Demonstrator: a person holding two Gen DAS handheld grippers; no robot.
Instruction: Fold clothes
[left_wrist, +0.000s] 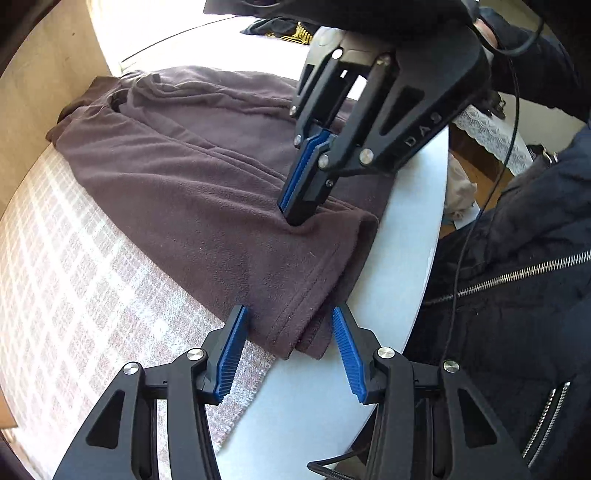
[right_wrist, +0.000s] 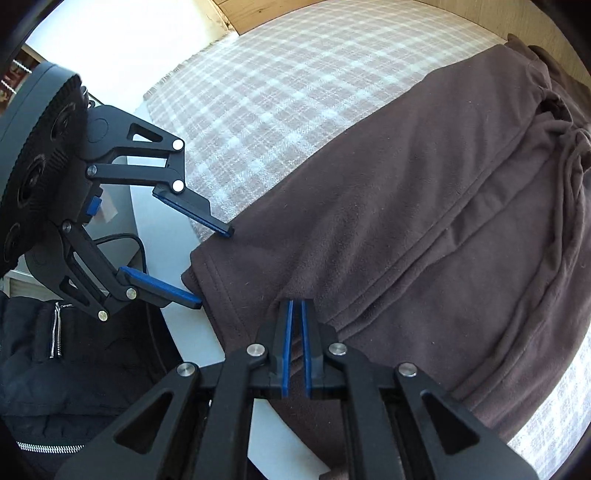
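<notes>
Brown fleece trousers (left_wrist: 177, 177) (right_wrist: 406, 221) lie flat on a checked cloth, the waistband with its drawstring (right_wrist: 569, 155) at the far end. The leg hem (left_wrist: 295, 325) reaches onto the bare table near its edge. My left gripper (left_wrist: 289, 312) (right_wrist: 213, 268) is open, one finger on each side of that hem. My right gripper (right_wrist: 295, 301) (left_wrist: 293, 219) points down into the leg a little up from the hem. Its jaws are shut, pinching a small pucker of the fleece.
The checked cloth (left_wrist: 74, 277) (right_wrist: 277, 92) covers most of the white table (left_wrist: 303, 406) (right_wrist: 159, 229). A person in a dark zipped jacket (left_wrist: 517, 295) (right_wrist: 55, 350) stands at the table's edge. A dark and yellow item (left_wrist: 280, 29) lies at the far side.
</notes>
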